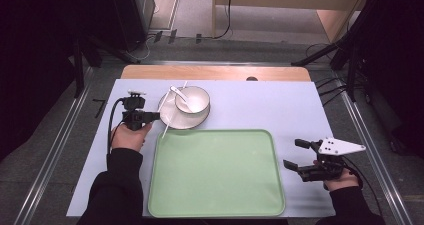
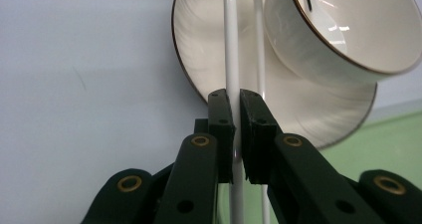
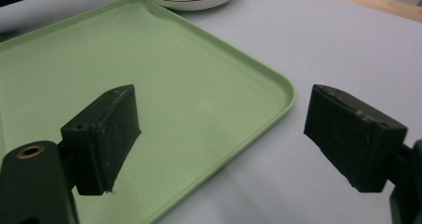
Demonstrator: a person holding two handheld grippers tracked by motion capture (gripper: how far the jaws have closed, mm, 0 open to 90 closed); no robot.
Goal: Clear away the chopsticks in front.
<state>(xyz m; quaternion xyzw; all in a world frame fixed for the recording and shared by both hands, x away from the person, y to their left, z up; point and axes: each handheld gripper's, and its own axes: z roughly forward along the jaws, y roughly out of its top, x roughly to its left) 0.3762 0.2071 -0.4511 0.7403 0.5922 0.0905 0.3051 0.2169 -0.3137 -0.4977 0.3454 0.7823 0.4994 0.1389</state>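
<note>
L gripper (image 2: 234,112) is pinching one white chopstick (image 2: 230,45) by the plate (image 2: 199,50). R gripper (image 3: 219,134) is waiting wide open. Next, prob: lifting it onto the green tray (image 1: 215,205).

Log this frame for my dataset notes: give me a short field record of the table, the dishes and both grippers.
surface: pale blue table
tray: green tray, nothing on it
dishes: white bowl on plate, spoon in the bowl
chopsticks: two white chopsticks lying across the plate
left gripper: shut on one chopstick
right gripper: open, beside the tray's right edge
</note>
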